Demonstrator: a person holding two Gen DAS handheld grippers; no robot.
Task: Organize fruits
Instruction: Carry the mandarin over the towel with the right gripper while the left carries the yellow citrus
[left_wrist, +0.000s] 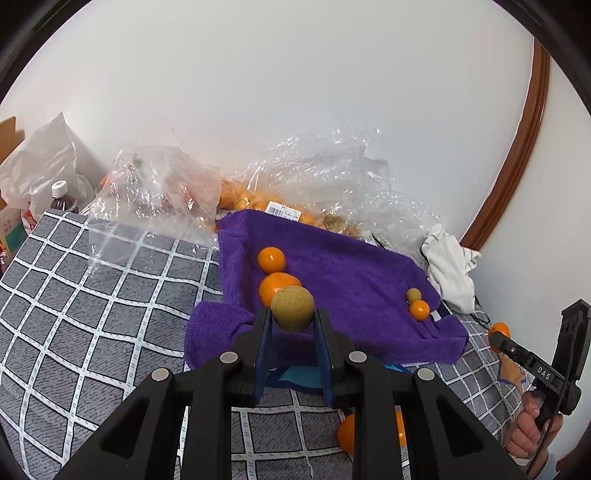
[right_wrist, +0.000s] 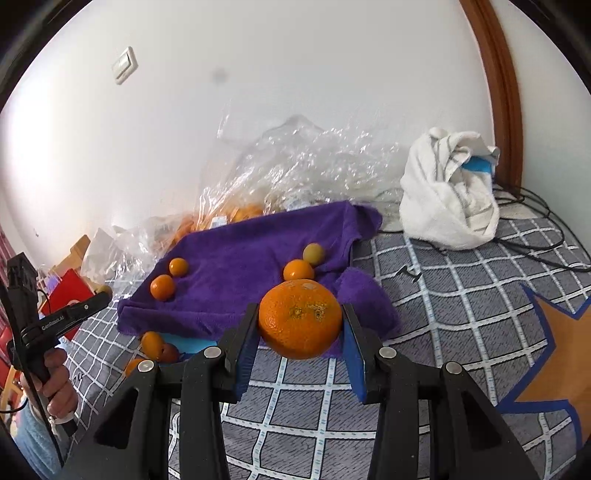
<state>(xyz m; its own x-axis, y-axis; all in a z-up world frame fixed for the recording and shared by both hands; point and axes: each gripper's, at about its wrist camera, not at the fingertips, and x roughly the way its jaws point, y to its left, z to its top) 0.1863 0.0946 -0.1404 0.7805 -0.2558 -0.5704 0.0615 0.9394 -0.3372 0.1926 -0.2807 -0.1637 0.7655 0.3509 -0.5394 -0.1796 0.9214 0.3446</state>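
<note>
White wall behind a checked bed; purple towel (right_wrist: 258, 251) holds small fruits. Left claw (left_wrist: 291, 317) is clamped on a green fruit (left_wrist: 292, 308), right claw (right_wrist: 300, 321) on an orange (right_wrist: 300, 318), both over the towel's near edge. Orange probably firm, heavier; grip the widest middle.

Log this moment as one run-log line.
left gripper: shut on green fruit | right gripper: shut on orange | purple towel: four fruits
</note>
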